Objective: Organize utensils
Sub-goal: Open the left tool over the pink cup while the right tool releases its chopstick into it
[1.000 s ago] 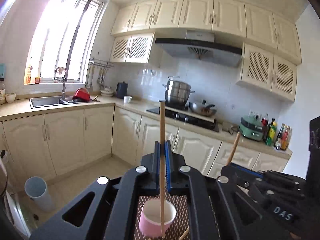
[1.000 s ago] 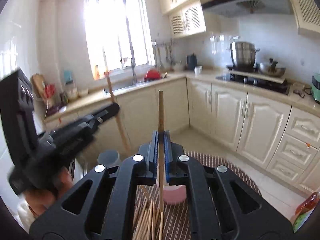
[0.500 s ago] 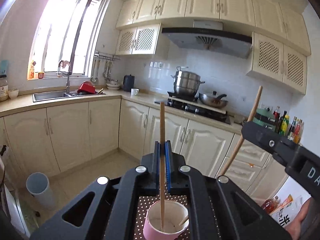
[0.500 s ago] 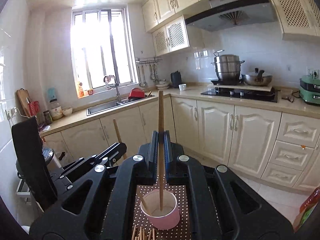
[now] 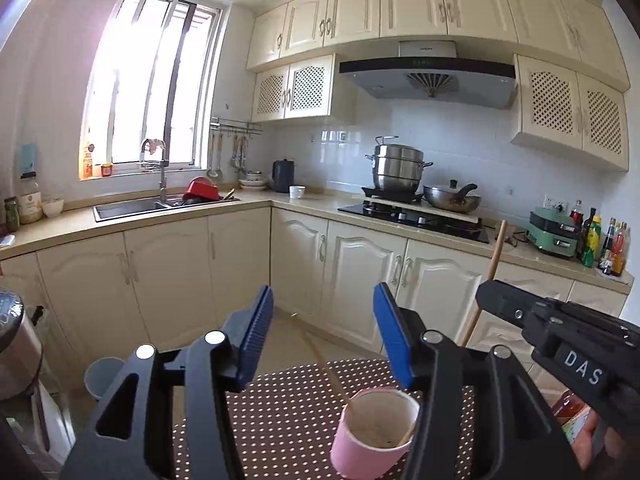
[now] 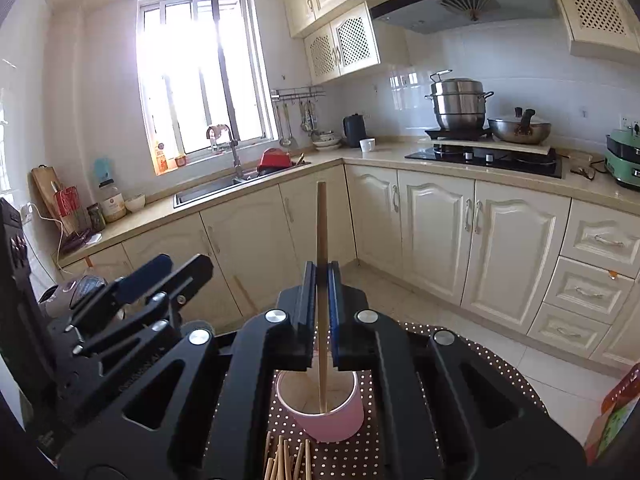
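A pink cup (image 5: 374, 436) (image 6: 324, 416) stands on a brown dotted mat (image 5: 280, 412). My left gripper (image 5: 326, 334) hangs just above the cup's left side. Its jaws are opening and nothing is between the blue pads. A thin wooden chopstick (image 5: 324, 364) leans loose out of the cup toward the far left. My right gripper (image 6: 321, 280) is shut on an upright chopstick (image 6: 321, 224) whose lower end reaches inside the cup. In the left wrist view the right gripper (image 5: 486, 292) comes in from the right with its chopstick (image 5: 494, 256). The left gripper (image 6: 180, 270) shows at left in the right wrist view.
Several loose chopsticks (image 6: 286, 460) lie on the mat in front of the cup. Cream cabinets (image 5: 360, 276) and a worktop with a sink (image 5: 132, 206) and a hob (image 5: 416, 216) run behind. A grey bin (image 5: 102, 376) stands on the floor at left, and a colourful packet (image 6: 612, 412) lies at the table's right edge.
The left jaws have opened and let go of their chopstick, which now leans in the cup. Both grippers have sunk toward the cup, and the right chopstick's tip has gone deeper into it.
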{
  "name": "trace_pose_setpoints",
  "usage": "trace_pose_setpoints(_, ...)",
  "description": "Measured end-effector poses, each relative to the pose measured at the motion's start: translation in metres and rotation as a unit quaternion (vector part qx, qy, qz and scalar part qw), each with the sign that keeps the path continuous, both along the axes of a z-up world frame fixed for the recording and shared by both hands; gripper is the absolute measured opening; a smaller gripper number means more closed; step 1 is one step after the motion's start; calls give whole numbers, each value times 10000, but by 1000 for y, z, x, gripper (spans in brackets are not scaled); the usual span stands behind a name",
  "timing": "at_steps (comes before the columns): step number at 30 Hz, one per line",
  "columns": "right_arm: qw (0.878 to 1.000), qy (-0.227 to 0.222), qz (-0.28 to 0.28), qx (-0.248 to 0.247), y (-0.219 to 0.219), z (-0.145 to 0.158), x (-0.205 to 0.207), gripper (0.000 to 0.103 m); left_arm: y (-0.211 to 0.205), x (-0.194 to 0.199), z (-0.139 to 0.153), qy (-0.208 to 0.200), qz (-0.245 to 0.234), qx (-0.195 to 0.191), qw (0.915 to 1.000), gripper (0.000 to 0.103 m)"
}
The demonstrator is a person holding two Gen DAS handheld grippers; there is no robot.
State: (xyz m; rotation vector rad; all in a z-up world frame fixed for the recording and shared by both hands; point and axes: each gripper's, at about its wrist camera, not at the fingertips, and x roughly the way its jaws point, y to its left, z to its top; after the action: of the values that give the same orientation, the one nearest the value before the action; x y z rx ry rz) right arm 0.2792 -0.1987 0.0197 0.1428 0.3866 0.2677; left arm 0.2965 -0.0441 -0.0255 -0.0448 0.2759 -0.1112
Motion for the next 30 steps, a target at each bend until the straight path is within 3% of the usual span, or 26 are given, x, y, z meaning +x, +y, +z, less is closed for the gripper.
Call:
trace_pose_setpoints(9, 9997, 243, 73, -70, 5, -13, -1, 7, 14, -18, -6, 268, 266, 447, 9983, 59)
trace_pose_setpoints(14, 9994, 302, 53, -129, 7, -12, -8, 9, 28, -28, -9, 467, 231, 385, 9979, 59)
trace_pose_setpoints(15, 9995, 295, 41, -143, 7, -11, -11, 15, 30, -30, -9, 496, 212, 359, 9979, 59)
trace_pose_setpoints(17, 9996, 247, -7, -146, 5, -9, -15, 41, 34, -34, -8, 546, 205, 331, 9978, 60)
trace_pose_setpoints(18, 9997, 199, -45, -126, 3, -7, -18, 59, 35, -37, -8, 580, 203, 332, 9976, 60)
trace_pose_setpoints(25, 9997, 84, -153, -176, -5, -2, -41, 59, 47, -60, -13, 756, 198, 403, 9961, 62)
trace_pose_setpoints(30, 9989, 215, -217, -344, -11, -16, -60, 59, 54, -69, -35, 1297, 103, 333, 9909, 63)
